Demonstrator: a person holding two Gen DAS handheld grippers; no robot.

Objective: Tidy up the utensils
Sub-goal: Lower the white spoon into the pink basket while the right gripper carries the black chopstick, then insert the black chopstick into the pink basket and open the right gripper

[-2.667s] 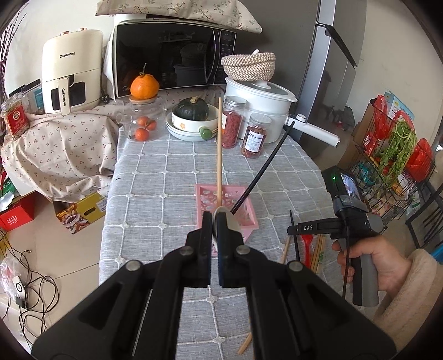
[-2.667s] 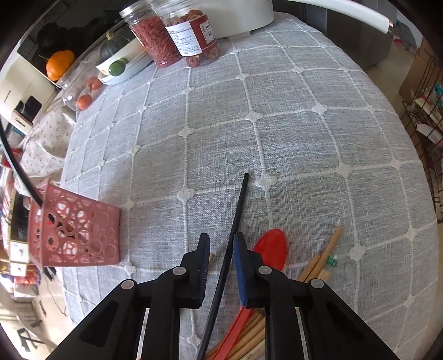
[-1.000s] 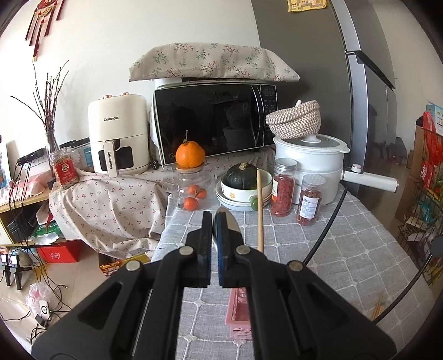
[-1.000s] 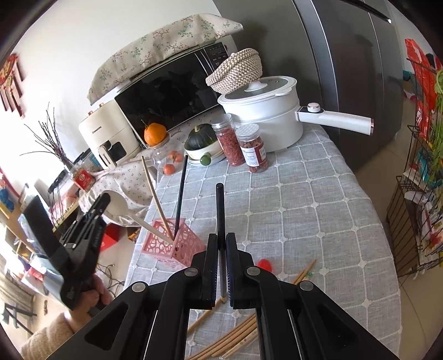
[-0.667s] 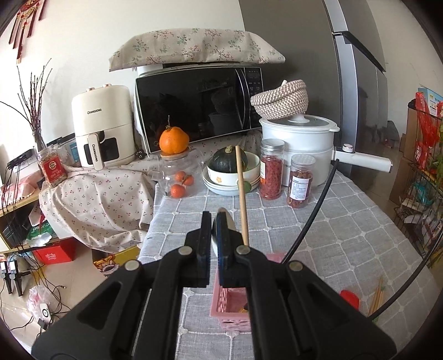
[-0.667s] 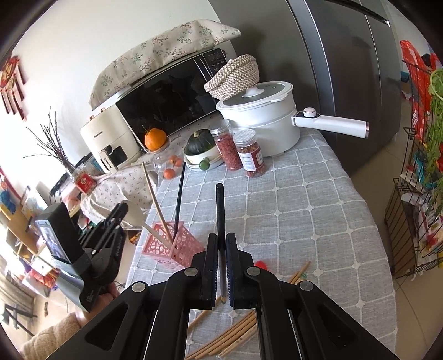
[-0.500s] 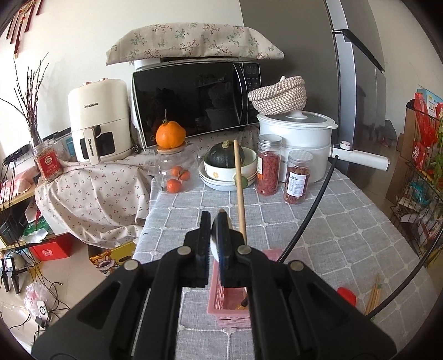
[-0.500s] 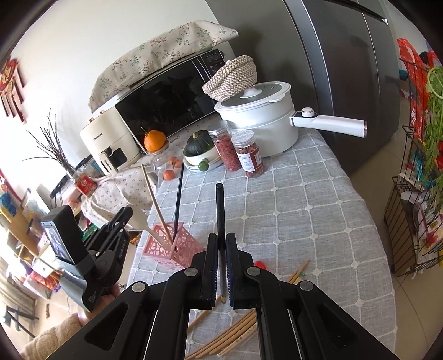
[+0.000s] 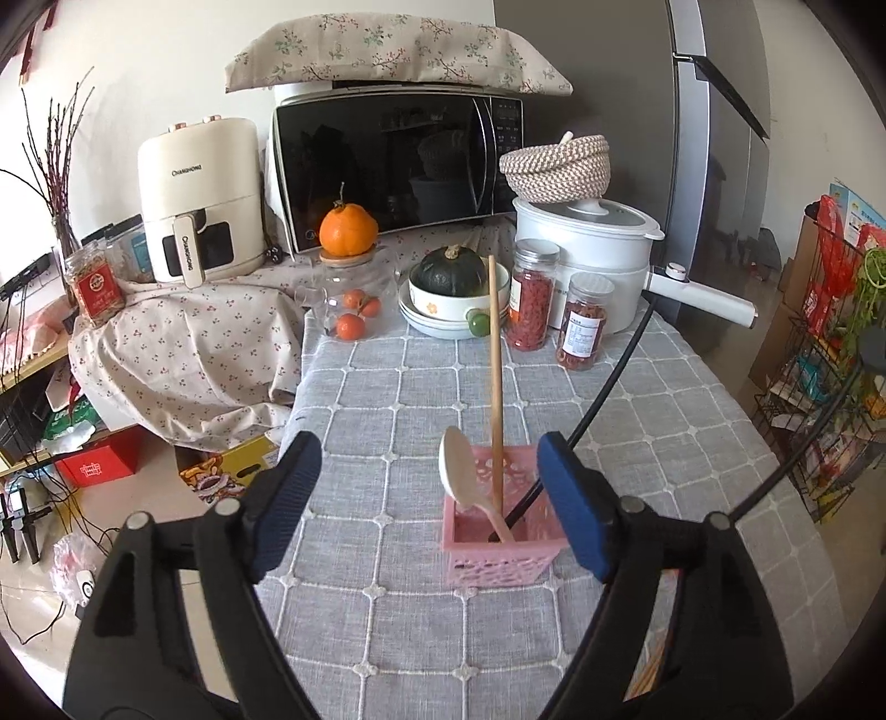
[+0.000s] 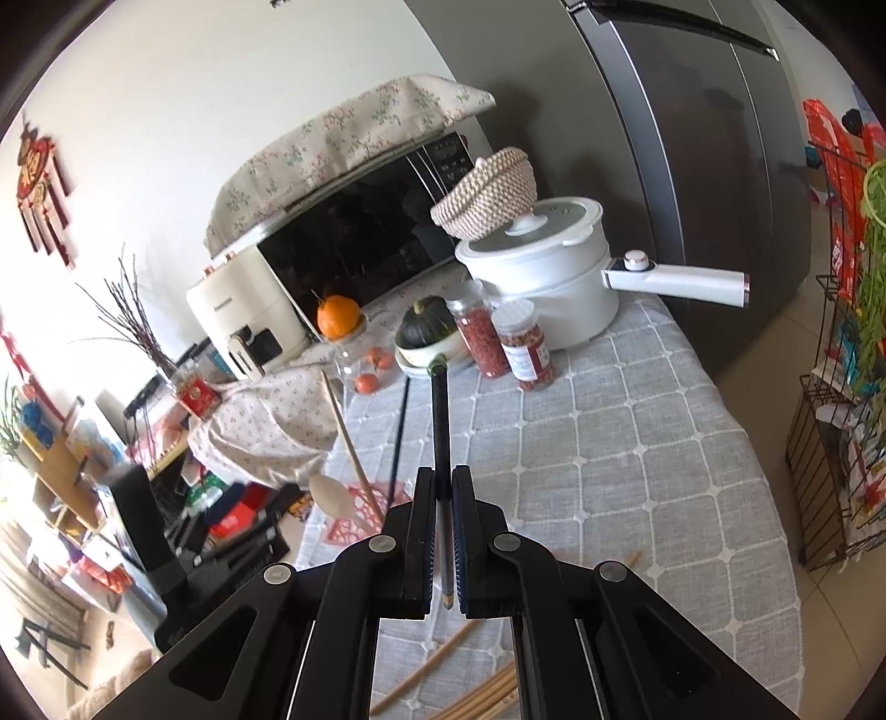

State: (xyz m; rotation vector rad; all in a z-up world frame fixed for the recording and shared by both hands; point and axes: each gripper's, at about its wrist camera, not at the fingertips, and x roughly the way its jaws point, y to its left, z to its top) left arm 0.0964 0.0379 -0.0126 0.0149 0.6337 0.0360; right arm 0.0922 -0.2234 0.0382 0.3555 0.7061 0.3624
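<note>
- Pink plastic utensil basket (image 9: 501,545) sits on the grey checked tablecloth (image 9: 387,399), near the table's left edge
- Inside the basket stand a white spoon (image 9: 462,476), a wooden chopstick (image 9: 495,382) and a black chopstick (image 9: 603,387), all leaning
- Left gripper (image 9: 429,501) has just been opening; its blue pads stand wide apart with nothing between them, and the basket shows through the gap
- Right gripper (image 10: 443,487) is clenched on another black chopstick (image 10: 440,421), which sticks up between the pads and points toward the back of the table
- More wooden chopsticks (image 10: 476,695) lie flat on the cloth below the right gripper
- Cream air fryer (image 9: 199,199) at the back says CHANGHONG, once on its front and once on its handle
- Beside it is a black microwave (image 9: 398,171) with a flowered cloth (image 9: 393,52) on top
- Two clear jars (image 9: 556,310) of red bits have labels, but the writing is too small to read
- A white pot (image 9: 590,249) with a long handle stands behind the jars
</note>
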